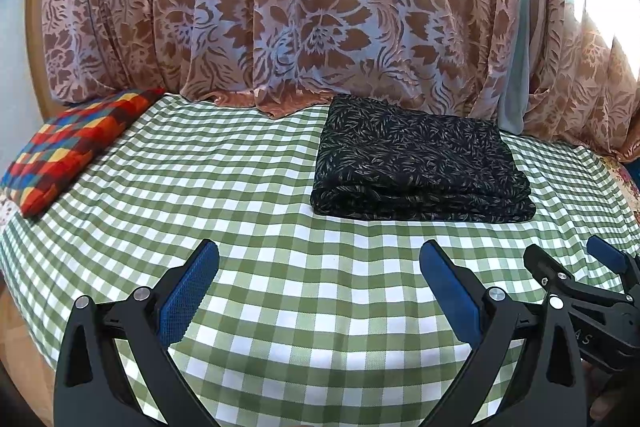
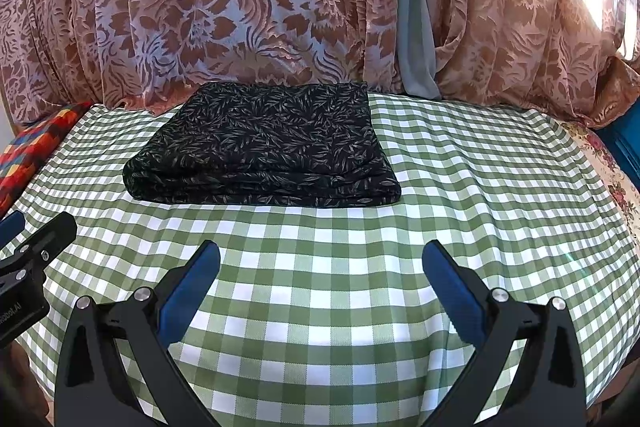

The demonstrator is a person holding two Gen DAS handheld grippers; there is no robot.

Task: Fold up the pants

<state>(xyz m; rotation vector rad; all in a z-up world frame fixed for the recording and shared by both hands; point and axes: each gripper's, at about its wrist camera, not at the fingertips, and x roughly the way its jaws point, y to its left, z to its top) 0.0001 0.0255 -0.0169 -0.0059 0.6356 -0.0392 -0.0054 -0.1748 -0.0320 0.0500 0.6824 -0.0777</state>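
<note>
Left wrist view shows the pants [image 1: 420,159], a dark cloth with a pale leaf print, lying as a squared, layered bundle on the green-and-white checked cover [image 1: 248,187] of what looks like a bed. Measured from the pants, the patterned curtain [image 1: 280,11] hangs just behind their far edge, a multicoloured pillow [image 1: 68,147] lies well off to the left, and both tools sit on the near side, apart from the cloth.

The left hand-held gripper [image 1: 320,279] hangs over bare checked cover with its blue pads spread wide and nothing between them. The right hand-held gripper [image 2: 320,281] is likewise released, fingers splayed, empty, nearer the front fold of the pants than the left one is. Neither touches the bundle.

Judging from how the pants lie, the folding looks finished or nearly so: several layers are stacked, the near edge is rounded and fairly even, and the top face is flat. So the step in hand is most likely a last check and a clean retreat. To do it well, keep both pairs of fingers released and clear of the front fold, since a brushing pad could drag the top layer and spoil the stack. If any tidying is wanted, the near right corner of the pants seems slightly looser; a light press from above there, not a pinch, should settle it. Whether the far edge by the curtain is aligned cannot be told from these angles.
</note>
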